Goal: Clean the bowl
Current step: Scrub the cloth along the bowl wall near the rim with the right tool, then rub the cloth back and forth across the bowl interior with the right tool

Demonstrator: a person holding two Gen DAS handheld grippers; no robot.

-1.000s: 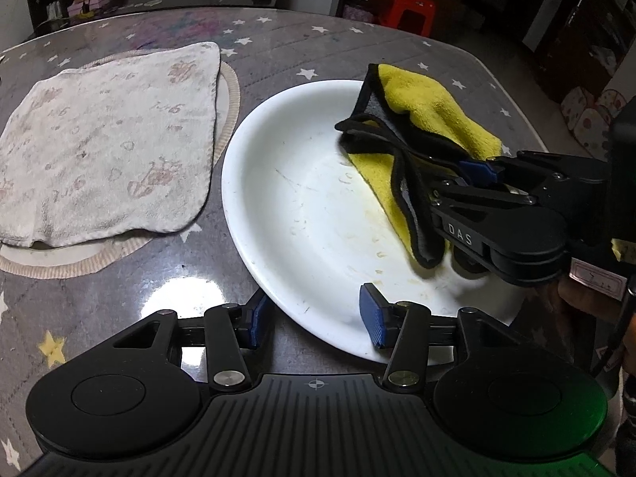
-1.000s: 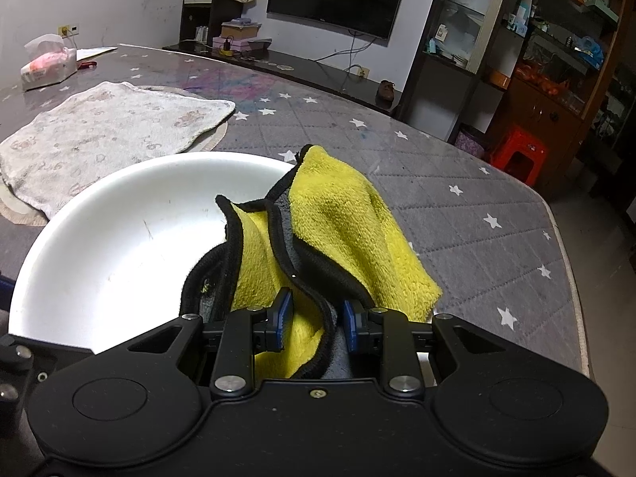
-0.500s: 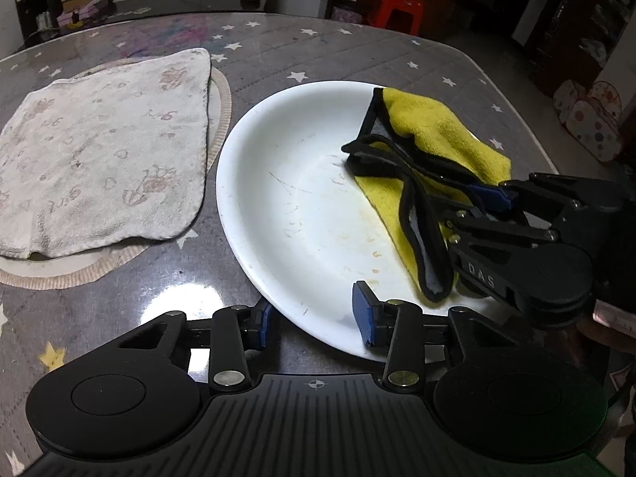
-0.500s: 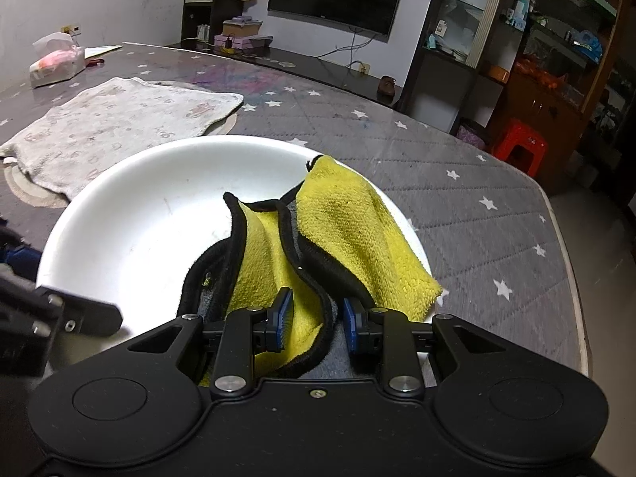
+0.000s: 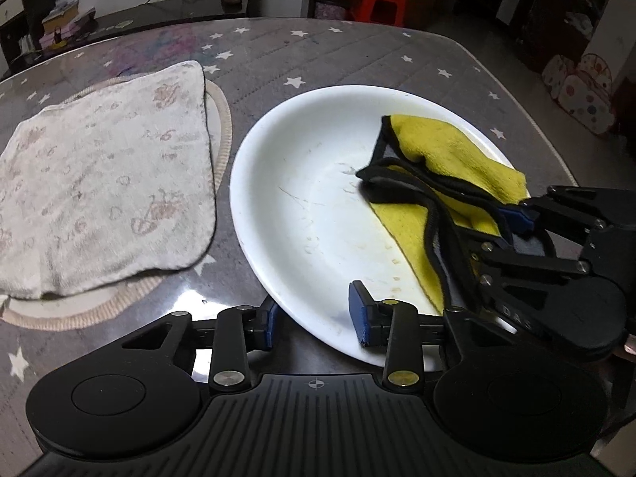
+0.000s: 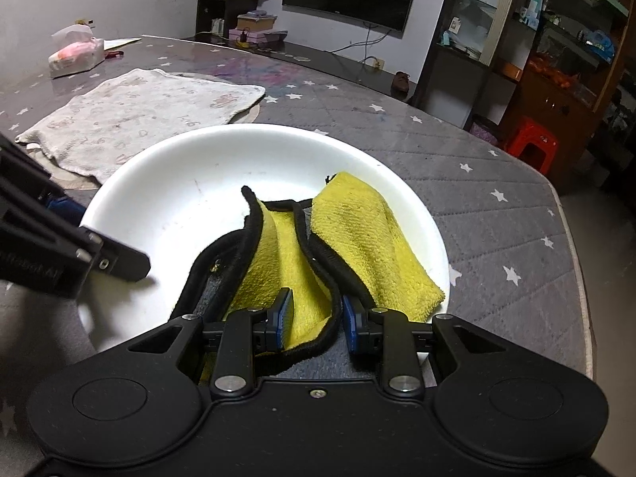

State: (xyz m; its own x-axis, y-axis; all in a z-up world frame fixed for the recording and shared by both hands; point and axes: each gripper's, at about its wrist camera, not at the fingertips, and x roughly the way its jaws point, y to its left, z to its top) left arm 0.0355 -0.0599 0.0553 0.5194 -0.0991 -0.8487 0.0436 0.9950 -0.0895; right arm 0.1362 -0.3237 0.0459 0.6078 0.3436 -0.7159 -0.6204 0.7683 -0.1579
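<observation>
A wide white bowl [image 5: 302, 183] sits on the grey starred table; it also shows in the right wrist view [image 6: 179, 183]. A yellow cloth with black edging [image 5: 449, 159] lies in its right half. My right gripper [image 6: 316, 314] is shut on a fold of this cloth [image 6: 357, 230] inside the bowl; it shows at the right of the left wrist view [image 5: 516, 218]. My left gripper [image 5: 314, 316] is open, its jaws on either side of the bowl's near rim, one outside and one inside. Faint smears and crumbs mark the bowl's inside.
A pale patterned towel [image 5: 99, 183] lies on a round mat [image 5: 222, 127] left of the bowl. A tissue pack [image 6: 75, 53] sits at the table's far left. The table edge [image 6: 572, 246] runs close on the right, with a red stool [image 6: 532, 147] beyond.
The yellow cloth has been pulled further into the bowl with my right gripper. My left gripper has closed in on the bowl's near rim, jaws still open.
</observation>
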